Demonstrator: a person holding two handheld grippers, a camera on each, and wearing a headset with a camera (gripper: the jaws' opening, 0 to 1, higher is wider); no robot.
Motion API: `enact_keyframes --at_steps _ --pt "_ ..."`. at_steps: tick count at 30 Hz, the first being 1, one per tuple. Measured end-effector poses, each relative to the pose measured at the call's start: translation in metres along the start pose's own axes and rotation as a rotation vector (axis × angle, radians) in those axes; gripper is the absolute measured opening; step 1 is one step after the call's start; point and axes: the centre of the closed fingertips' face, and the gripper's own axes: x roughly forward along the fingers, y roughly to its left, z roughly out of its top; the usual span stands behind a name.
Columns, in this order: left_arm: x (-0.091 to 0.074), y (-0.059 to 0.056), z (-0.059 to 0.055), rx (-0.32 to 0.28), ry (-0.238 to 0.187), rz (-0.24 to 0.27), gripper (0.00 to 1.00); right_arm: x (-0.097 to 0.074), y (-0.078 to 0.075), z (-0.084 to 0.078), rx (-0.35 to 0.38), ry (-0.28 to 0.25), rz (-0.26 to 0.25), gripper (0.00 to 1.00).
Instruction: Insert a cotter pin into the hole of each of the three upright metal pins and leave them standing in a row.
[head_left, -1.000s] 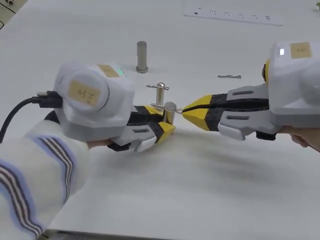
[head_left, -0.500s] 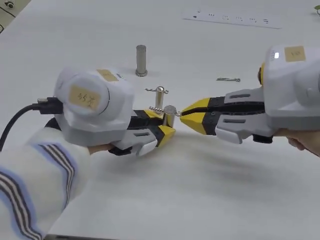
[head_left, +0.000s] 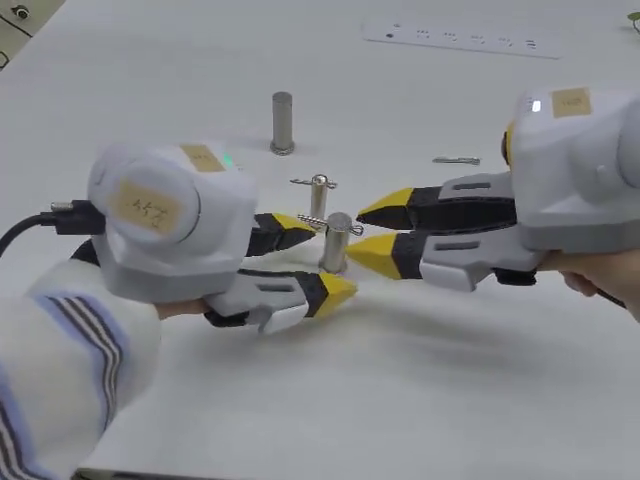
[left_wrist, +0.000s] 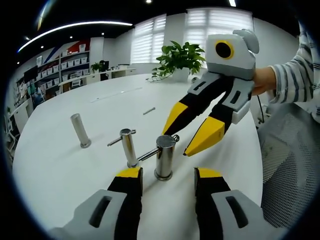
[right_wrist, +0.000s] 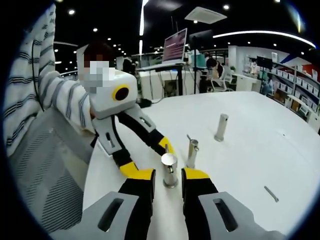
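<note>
Cotter pin (head_left: 316, 222) sits through the near metal pin (head_left: 335, 245), which stands free between left gripper (head_left: 335, 259) and right gripper (head_left: 356, 231), both spread open after clamping a moment ago: second pin looks finished, leaving far bare pin (head_left: 282, 122) and loose cotter pin (head_left: 457, 160) at right.

Three silvery metal pins are standing upright on the white worktop (head_left: 400, 350), forming a loose slanting row. The near pin (head_left: 334, 245) is carrying a wire cotter pin (head_left: 311, 220) crosswise through its head, sticking out on both sides. The middle pin (head_left: 319, 198), just behind it, is holding a second cotter pin (head_left: 305, 181) the same way. The far pin (head_left: 282, 122) is standing well apart. A loose cotter pin (head_left: 456, 160) is lying flat, off to the right in the head view.
</note>
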Motion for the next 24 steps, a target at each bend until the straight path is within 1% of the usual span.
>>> enact_keyframes --at_steps 1,3,5,7,9,11,13,15,16,17,19,22,24 --pt "-0.002 -0.001 -0.001 -0.008 0.005 -0.004 0.41 0.001 0.001 0.000 0.000 0.000 0.003 0.23" --pt "-0.005 -0.003 -0.004 -0.013 0.013 -0.009 0.46 0.003 0.002 0.000 -0.002 0.001 0.005 0.24" --pt "-0.009 -0.006 -0.007 -0.015 0.018 -0.022 0.55 0.006 0.002 0.000 0.002 0.001 0.009 0.25" --pt "-0.013 -0.011 -0.008 -0.025 0.011 -0.039 0.62 0.008 0.002 -0.001 0.004 0.004 0.011 0.26" --pt "-0.016 -0.016 -0.010 -0.048 0.012 -0.051 0.71 0.010 0.002 -0.002 0.005 0.007 0.015 0.26" --pt "-0.017 -0.018 -0.013 -0.060 0.026 -0.048 0.78 0.012 0.002 -0.003 0.007 0.010 0.018 0.27" --pt "-0.019 -0.019 -0.014 -0.061 0.025 -0.039 0.82 0.015 0.002 -0.004 0.009 0.013 0.021 0.27" --pt "-0.022 -0.022 -0.012 -0.079 0.011 -0.040 0.84 0.017 0.002 -0.005 0.013 0.014 0.023 0.27" --pt "-0.022 -0.023 -0.010 -0.089 -0.002 -0.042 0.87 0.017 0.002 -0.005 0.014 0.014 0.024 0.27" --pt "-0.023 -0.025 -0.008 -0.110 -0.017 -0.045 0.91 0.018 0.002 -0.006 0.015 0.015 0.025 0.27" --pt "-0.025 -0.025 -0.007 -0.130 -0.030 -0.037 0.99 0.020 0.001 -0.008 0.016 0.016 0.026 0.27" --pt "-0.029 -0.026 -0.003 -0.125 -0.052 -0.035 0.99 0.021 0.000 -0.008 0.020 0.016 0.023 0.26" --pt "-0.032 -0.026 -0.003 -0.122 -0.052 -0.035 0.99 0.022 0.000 -0.009 0.020 0.015 0.024 0.26"
